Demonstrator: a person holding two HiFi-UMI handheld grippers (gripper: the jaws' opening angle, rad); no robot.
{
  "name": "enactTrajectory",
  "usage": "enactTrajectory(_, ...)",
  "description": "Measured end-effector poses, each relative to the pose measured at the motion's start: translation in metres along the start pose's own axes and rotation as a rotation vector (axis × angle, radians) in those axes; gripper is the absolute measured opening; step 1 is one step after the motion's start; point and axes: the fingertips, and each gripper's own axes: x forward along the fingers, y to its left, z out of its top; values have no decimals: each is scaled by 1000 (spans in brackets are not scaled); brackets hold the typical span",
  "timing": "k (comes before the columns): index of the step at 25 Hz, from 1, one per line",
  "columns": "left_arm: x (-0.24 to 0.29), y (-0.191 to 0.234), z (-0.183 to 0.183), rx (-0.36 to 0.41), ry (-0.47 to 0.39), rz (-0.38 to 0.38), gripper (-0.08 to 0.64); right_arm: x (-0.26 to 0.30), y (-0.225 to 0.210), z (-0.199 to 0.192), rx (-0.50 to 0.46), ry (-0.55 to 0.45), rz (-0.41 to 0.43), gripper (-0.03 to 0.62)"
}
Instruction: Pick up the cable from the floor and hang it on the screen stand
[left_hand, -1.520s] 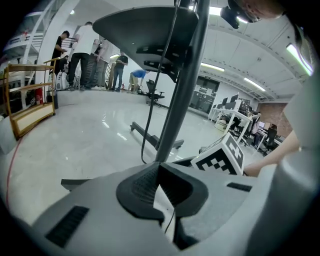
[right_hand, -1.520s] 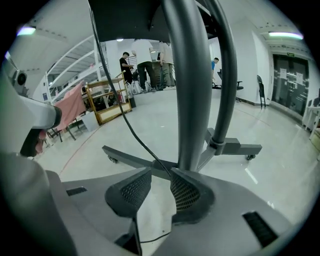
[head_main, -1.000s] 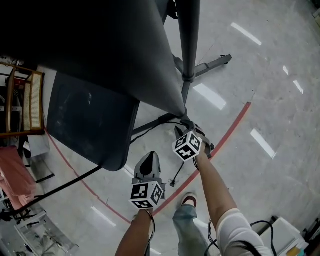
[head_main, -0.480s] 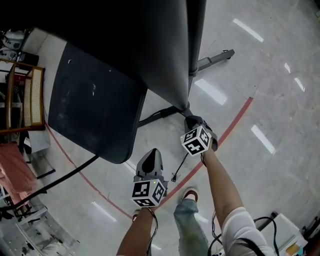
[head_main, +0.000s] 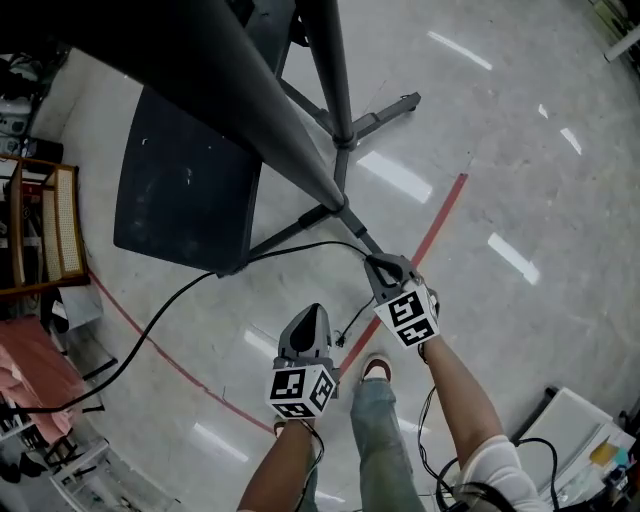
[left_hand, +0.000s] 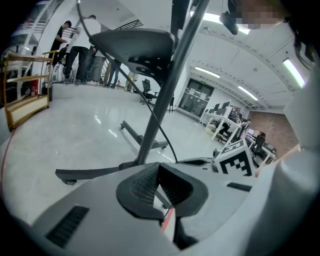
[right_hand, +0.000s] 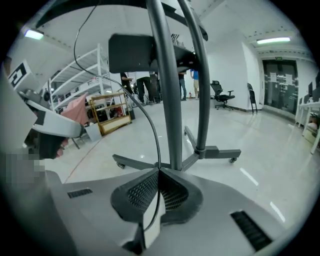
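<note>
A thin black cable (head_main: 290, 246) runs from the floor at the lower left in an arc up to my right gripper (head_main: 378, 268). In the right gripper view the cable (right_hand: 150, 125) passes between the pads, and the jaws of the right gripper (right_hand: 159, 175) are closing tight on it. The grey screen stand's pole (head_main: 335, 90) and wheeled base (head_main: 385, 112) stand just beyond it, under the dark screen (head_main: 190, 60). My left gripper (head_main: 310, 314) hovers lower left of the right one. In its own view the left gripper (left_hand: 159, 172) is shut with nothing between its pads.
A black shelf (head_main: 185, 190) juts from the stand at the left. A red line (head_main: 440, 215) curves over the glossy floor. A wooden rack (head_main: 45, 220) and pink cloth (head_main: 30, 365) sit far left, a white box (head_main: 575, 440) at the lower right. My shoe (head_main: 375, 370) is below.
The right gripper's jaws closed on the cable near the stand's base and drew back toward me, lifting the cable off the floor. The left gripper barely moved.
</note>
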Motion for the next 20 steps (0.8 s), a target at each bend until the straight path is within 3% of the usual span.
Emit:
enactTrajectory(7, -74, -51, 18, 77, 19, -77, 3, -115, 46, 45, 103, -157, -60, 21)
enactTrajectory(11, -138, -78, 38, 137, 9, -137, 3, -177, 79, 79, 114, -235, -125, 21)
enactTrajectory(15, -192, -91, 77, 218, -39, -177, 3, -231, 95, 131, 98, -334, -217, 21)
enactTrajectory(20, -277, -126, 137, 238, -93, -224, 3, -323, 124, 207, 67, -436, -283, 21)
